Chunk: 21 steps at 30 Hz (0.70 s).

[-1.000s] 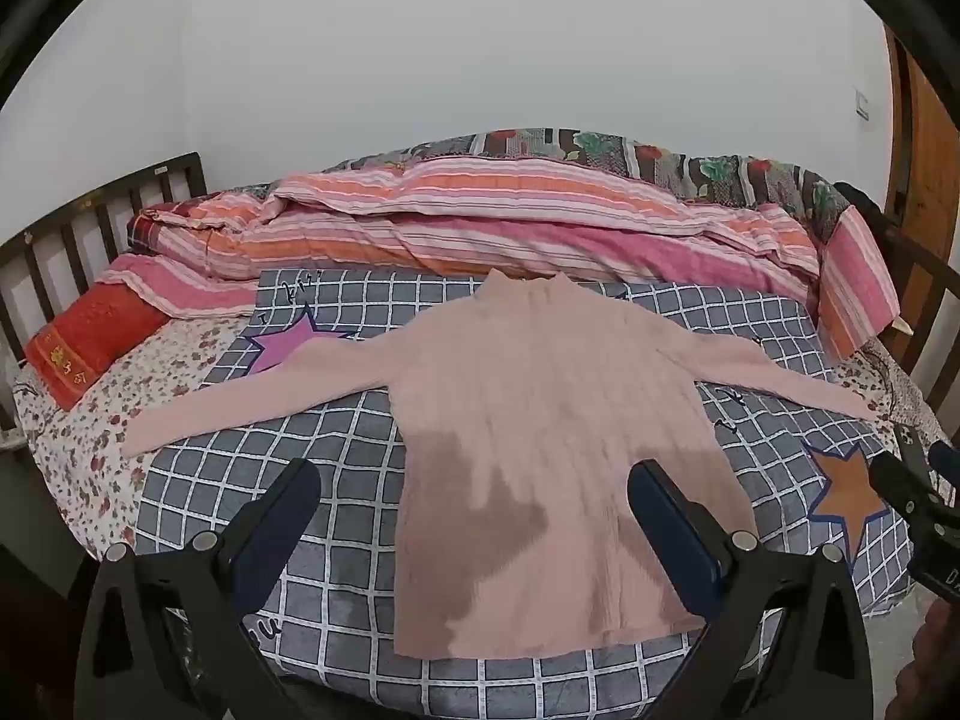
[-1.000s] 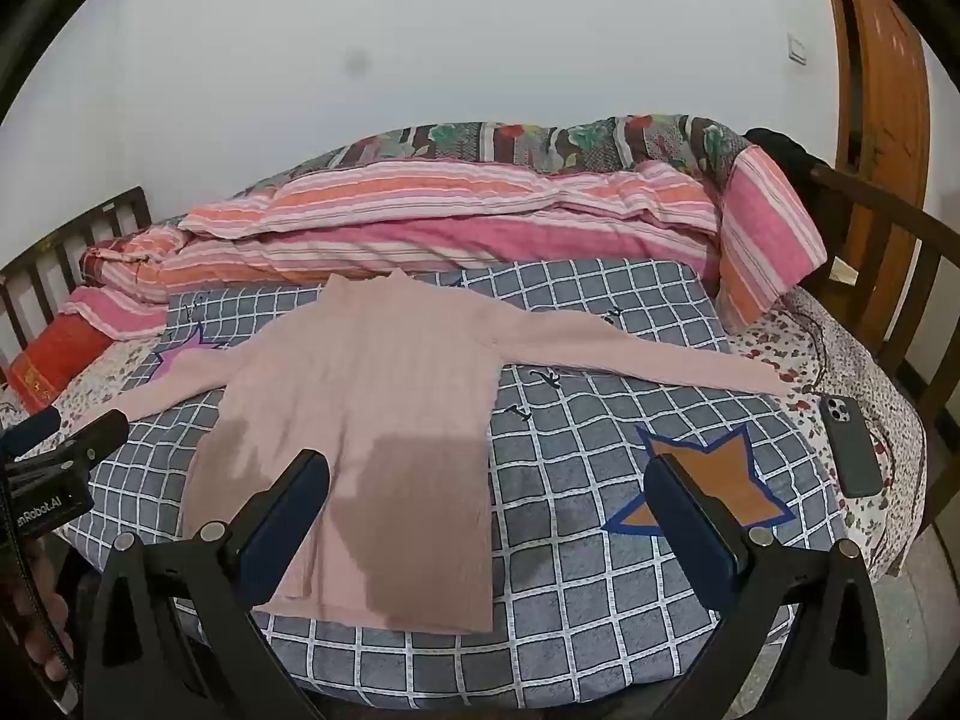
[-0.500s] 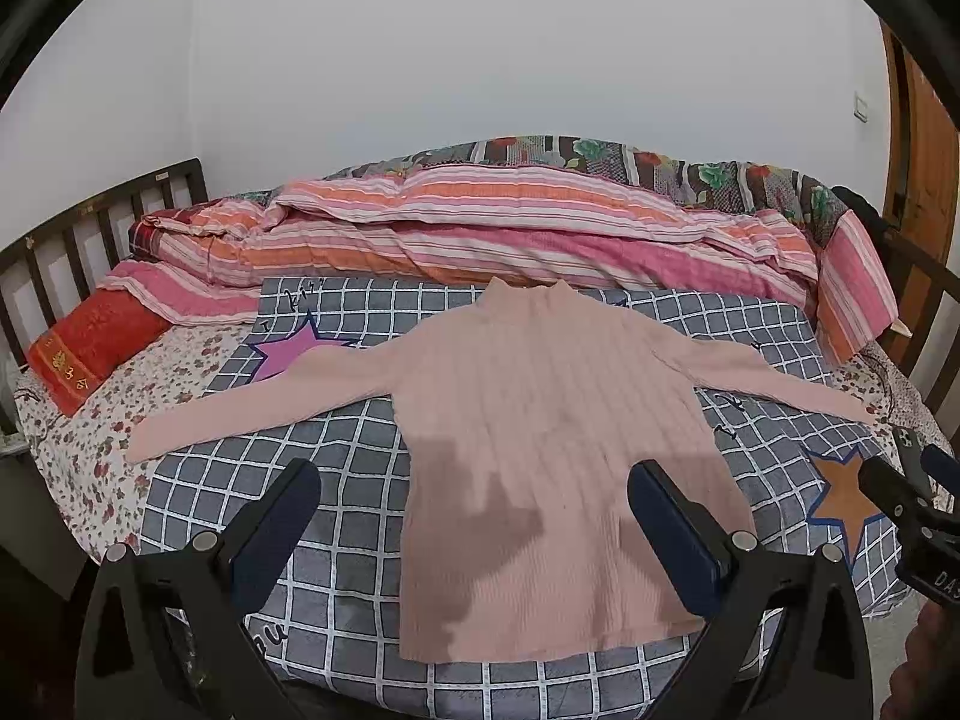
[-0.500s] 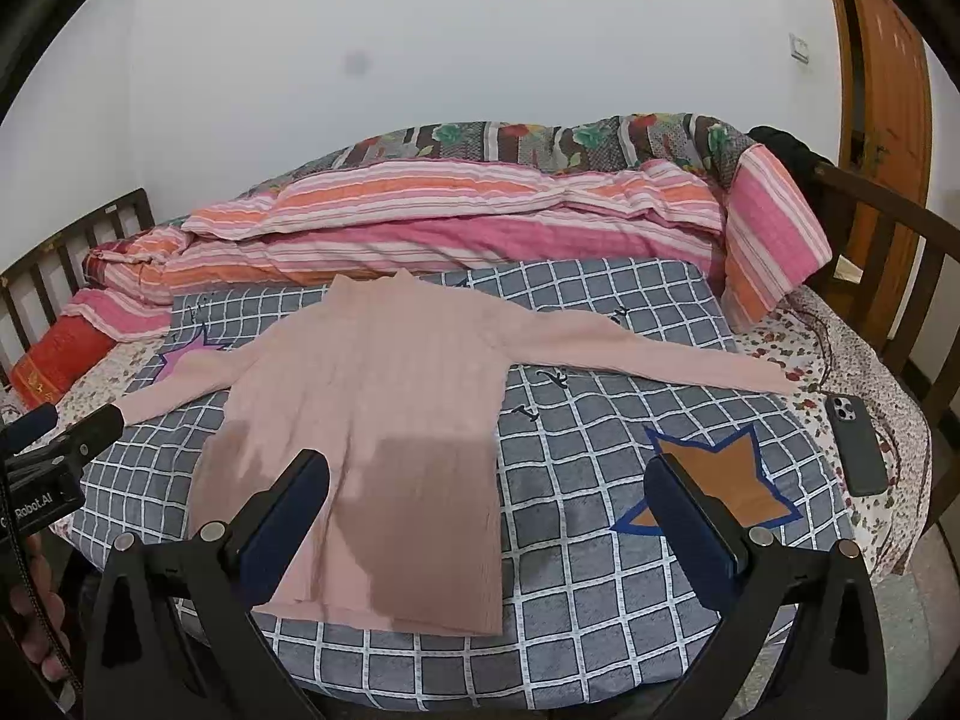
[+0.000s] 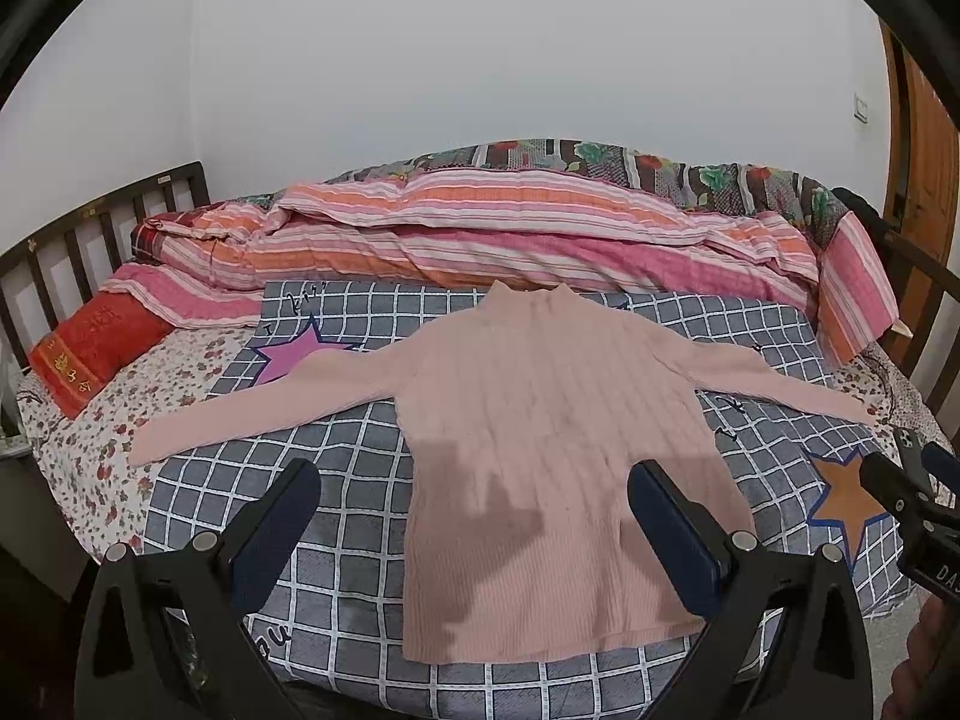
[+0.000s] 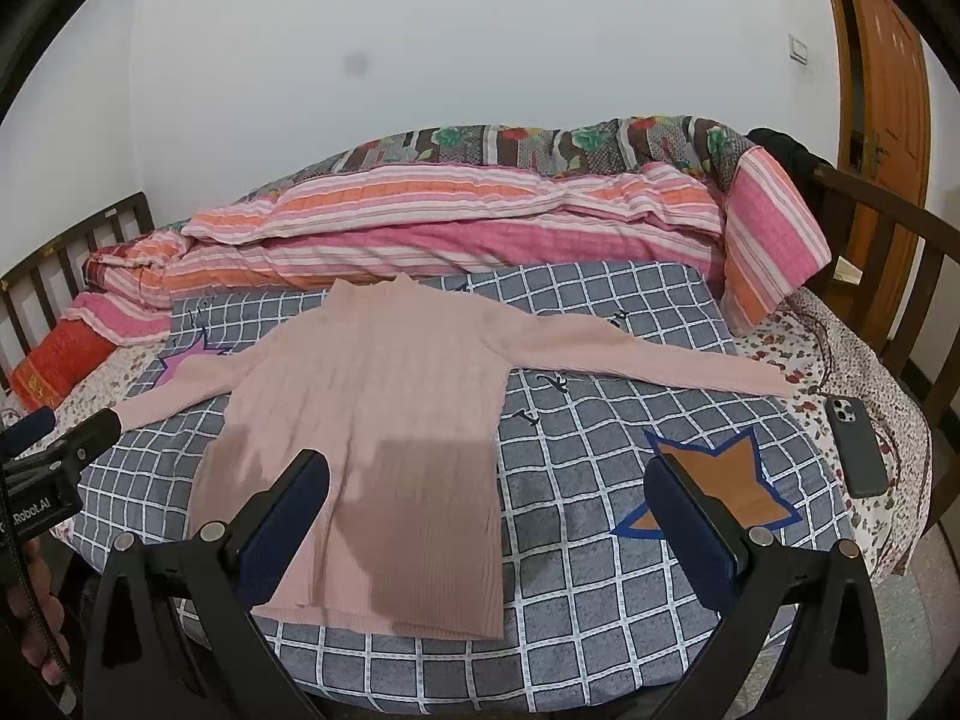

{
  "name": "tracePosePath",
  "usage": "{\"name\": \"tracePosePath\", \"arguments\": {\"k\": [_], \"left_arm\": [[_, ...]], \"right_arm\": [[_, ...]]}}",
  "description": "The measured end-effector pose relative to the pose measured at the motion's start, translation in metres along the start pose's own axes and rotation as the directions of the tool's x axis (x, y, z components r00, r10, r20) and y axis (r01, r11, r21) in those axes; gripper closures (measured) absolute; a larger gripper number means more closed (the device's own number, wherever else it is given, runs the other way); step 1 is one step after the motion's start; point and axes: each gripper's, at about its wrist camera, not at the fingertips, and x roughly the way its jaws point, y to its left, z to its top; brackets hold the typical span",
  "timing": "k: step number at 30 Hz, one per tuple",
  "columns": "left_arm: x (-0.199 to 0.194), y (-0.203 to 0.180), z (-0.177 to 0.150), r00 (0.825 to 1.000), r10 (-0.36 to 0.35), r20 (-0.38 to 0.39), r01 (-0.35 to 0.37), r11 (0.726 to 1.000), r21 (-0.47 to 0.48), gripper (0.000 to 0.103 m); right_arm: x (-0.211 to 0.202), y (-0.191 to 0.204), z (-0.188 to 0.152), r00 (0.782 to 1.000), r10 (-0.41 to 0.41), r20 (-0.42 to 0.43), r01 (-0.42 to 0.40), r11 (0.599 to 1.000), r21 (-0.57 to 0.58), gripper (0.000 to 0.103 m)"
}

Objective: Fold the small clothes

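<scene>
Left wrist view: the left gripper [image 5: 474, 516] hangs with fingers wide apart, empty. Ahead and between them the pink ribbed sweater [image 5: 558, 456] lies flat on the checked blanket [image 5: 336, 546], collar pointing away, hem nearest, sleeves spread sideways.

Right wrist view: the right gripper [image 6: 489, 510] likewise gapes, holding nothing. The sweater [image 6: 384, 414] lies ahead of its left finger [image 6: 282, 516], collar away; a phone [image 6: 857, 445] lies beyond the right finger.

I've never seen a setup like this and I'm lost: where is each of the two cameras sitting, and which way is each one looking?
Left wrist view: sits on the left tongs, looking across the bed at the pink sweater; its own two open fingers show, plus the right tongs at the right edge.
Right wrist view: sits on the right tongs, further right, facing the sweater and a phone; open fingers show, and the left tongs at the left edge.
Shared: sweater, checked blanket, striped quilt.
</scene>
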Motion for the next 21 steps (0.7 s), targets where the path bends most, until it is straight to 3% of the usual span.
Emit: {"name": "tracePosePath", "arguments": {"k": [21], "left_arm": [[-0.0004, -0.0011, -0.002, 1.0, 0.003, 0.002, -0.003, 1.0, 0.001, 0.0]], "right_arm": [[-0.0031, 0.0015, 0.0037, 1.0, 0.004, 0.005, -0.004, 1.0, 0.004, 0.0]]}}
